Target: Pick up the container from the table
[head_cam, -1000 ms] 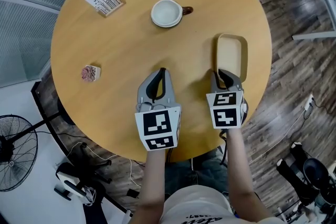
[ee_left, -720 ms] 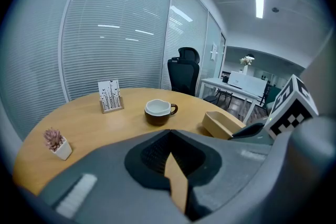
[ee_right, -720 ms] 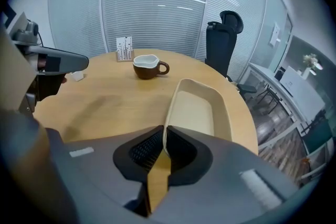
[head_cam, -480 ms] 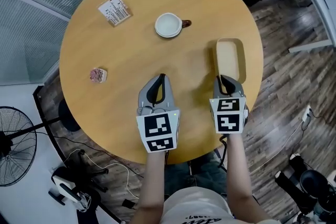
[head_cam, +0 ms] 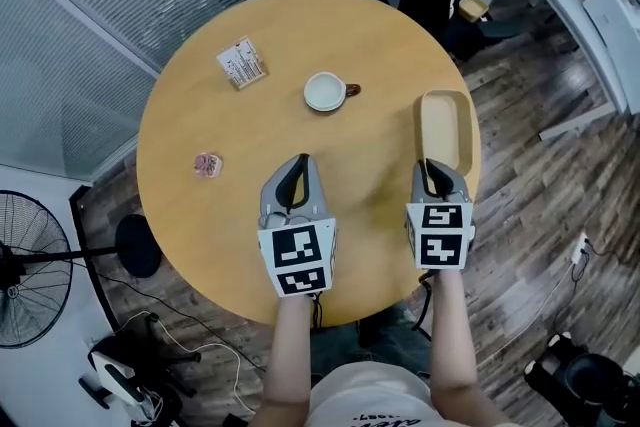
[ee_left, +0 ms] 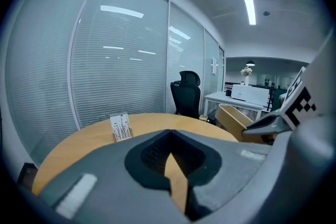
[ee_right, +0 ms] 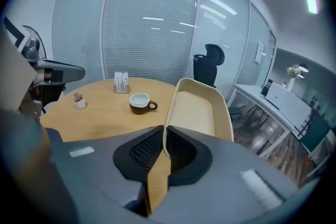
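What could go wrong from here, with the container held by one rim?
1. The right gripper is shut on only the near rim of the container. The rest of it sticks out past the jaws, so it may tilt or slip free.
2. In the head view the container hangs close to the table's right edge, so a slip could send it to the floor.
3. The left gripper is shut and empty and gives the container no support.
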`<action>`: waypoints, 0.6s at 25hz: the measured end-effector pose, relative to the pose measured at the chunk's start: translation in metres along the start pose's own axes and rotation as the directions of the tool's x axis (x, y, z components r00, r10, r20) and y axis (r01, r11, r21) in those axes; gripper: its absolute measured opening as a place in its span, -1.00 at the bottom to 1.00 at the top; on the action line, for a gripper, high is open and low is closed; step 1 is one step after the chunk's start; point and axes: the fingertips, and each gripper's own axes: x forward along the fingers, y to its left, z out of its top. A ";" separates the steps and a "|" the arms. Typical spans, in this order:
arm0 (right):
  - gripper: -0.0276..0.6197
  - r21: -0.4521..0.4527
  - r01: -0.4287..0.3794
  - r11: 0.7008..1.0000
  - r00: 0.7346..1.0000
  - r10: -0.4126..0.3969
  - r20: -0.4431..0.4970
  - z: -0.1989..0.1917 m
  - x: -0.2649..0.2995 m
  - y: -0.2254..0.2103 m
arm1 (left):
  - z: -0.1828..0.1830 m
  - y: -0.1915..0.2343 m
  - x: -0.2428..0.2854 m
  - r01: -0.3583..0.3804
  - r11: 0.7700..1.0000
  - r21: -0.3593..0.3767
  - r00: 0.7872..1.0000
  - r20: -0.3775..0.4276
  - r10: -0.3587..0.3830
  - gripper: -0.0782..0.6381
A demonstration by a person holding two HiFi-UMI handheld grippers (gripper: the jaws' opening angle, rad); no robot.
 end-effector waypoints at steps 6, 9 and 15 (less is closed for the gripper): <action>-0.77 0.024 0.022 0.999 0.995 -0.024 0.100 0.037 -0.033 -0.014 | 0.037 0.004 -0.021 -0.027 0.999 0.017 0.996 0.083 0.026 -0.78; -0.77 0.030 0.032 0.999 0.987 -0.036 0.154 0.054 -0.048 -0.021 | 0.053 0.008 -0.031 -0.043 0.999 0.014 0.992 0.119 0.041 -0.78; -0.77 0.039 0.039 0.998 0.969 -0.047 0.242 0.083 -0.074 -0.025 | 0.084 0.016 -0.052 -0.081 0.996 0.024 0.977 0.200 0.074 -0.78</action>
